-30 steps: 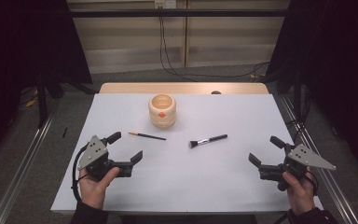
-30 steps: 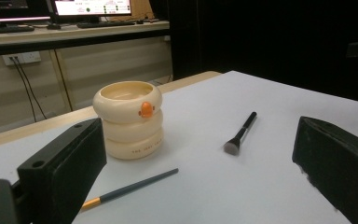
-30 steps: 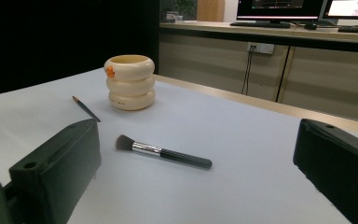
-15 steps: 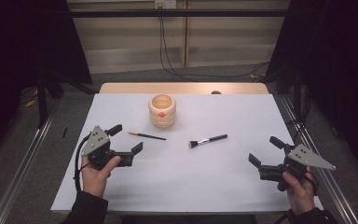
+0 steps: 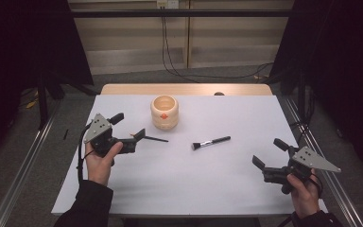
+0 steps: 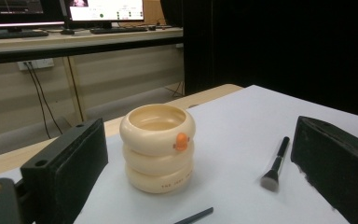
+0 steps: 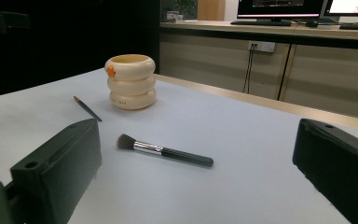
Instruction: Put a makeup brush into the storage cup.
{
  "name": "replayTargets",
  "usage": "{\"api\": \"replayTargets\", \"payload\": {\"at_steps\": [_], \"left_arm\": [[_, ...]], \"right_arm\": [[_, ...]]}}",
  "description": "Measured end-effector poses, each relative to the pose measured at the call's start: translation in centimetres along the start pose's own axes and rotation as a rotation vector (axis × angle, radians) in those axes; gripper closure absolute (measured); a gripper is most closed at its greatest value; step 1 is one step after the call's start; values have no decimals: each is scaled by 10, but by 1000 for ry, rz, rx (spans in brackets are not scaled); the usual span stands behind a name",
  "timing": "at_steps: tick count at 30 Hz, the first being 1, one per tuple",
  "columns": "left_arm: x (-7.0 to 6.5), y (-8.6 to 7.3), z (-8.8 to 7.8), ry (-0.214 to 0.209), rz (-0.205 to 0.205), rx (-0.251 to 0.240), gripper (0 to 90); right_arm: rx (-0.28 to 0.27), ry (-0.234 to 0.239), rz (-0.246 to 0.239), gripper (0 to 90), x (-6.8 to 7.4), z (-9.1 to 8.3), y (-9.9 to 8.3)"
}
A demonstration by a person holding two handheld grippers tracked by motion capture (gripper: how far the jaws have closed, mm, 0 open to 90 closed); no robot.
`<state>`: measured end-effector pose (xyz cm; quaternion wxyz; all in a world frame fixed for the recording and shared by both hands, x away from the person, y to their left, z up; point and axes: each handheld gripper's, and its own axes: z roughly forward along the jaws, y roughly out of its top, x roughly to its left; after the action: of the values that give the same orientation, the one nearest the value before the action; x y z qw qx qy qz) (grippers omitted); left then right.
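Note:
A cream ribbed cup (image 5: 164, 111) with an orange dot stands at the back middle of the white table sheet (image 5: 184, 184). A thin dark pencil-like brush (image 5: 156, 139) lies left of centre. A black-handled makeup brush (image 5: 211, 142) lies near the centre. My left gripper (image 5: 128, 126) is open, and one jaw covers the thin brush's left end. In the left gripper view the cup (image 6: 158, 147) sits between the jaws, with the makeup brush (image 6: 274, 163) to the right. My right gripper (image 5: 269, 153) is open at the front right, facing the makeup brush (image 7: 165, 151) and the cup (image 7: 131, 81).
The table's wooden far edge (image 5: 184, 89) runs behind the sheet. Metal floor rails (image 5: 26, 165) flank the table, and cables (image 5: 170, 52) hang at the back. Dark curtains stand on both sides. A desk with monitors (image 6: 105, 9) is beyond the table.
My left gripper has moved forward, away from the person, toward the thin brush and the cup. The right gripper and the objects have stayed still.

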<state>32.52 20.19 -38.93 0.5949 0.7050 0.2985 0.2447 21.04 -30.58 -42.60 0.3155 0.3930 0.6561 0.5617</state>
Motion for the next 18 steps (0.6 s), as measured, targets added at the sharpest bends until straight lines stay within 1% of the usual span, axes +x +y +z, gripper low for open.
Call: {"api": "replayTargets", "payload": {"at_steps": [2, 4, 5, 6, 8, 10, 12, 13, 14, 17, 18], "left_arm": [[2, 1, 4, -1, 15, 5, 36], [3, 2, 7, 1, 8, -1, 36], [4, 3, 9, -4, 11, 1, 36], [4, 4, 10, 1, 17, 5, 36], [6, 6, 13, 5, 18, -1, 36], [9, 9, 17, 2, 25, 5, 36], [13, 13, 20, 5, 23, -2, 32], [14, 14, 22, 9, 12, -12, 32], [16, 16, 24, 14, 13, -5, 29], [20, 19, 29, 13, 15, -6, 26], [21, 20, 31, 23, 13, -5, 26]], "right_arm": [[3, 5, -2, 7, 0, 0, 0], [3, 5, -1, 7, 0, 0, 0], [1, 2, 0, 7, 0, 0, 0], [1, 2, 0, 7, 0, 0, 0], [0, 2, -1, 7, 0, 0, 0], [1, 2, -1, 7, 0, 0, 0], [1, -1, 2, 8, 0, 1, 0], [1, -1, 4, 7, 0, 1, 0], [1, -1, 3, 7, 0, 1, 0], [1, 1, 1, 7, 0, 0, 0], [1, 0, 2, 7, 0, 0, 0]]}}
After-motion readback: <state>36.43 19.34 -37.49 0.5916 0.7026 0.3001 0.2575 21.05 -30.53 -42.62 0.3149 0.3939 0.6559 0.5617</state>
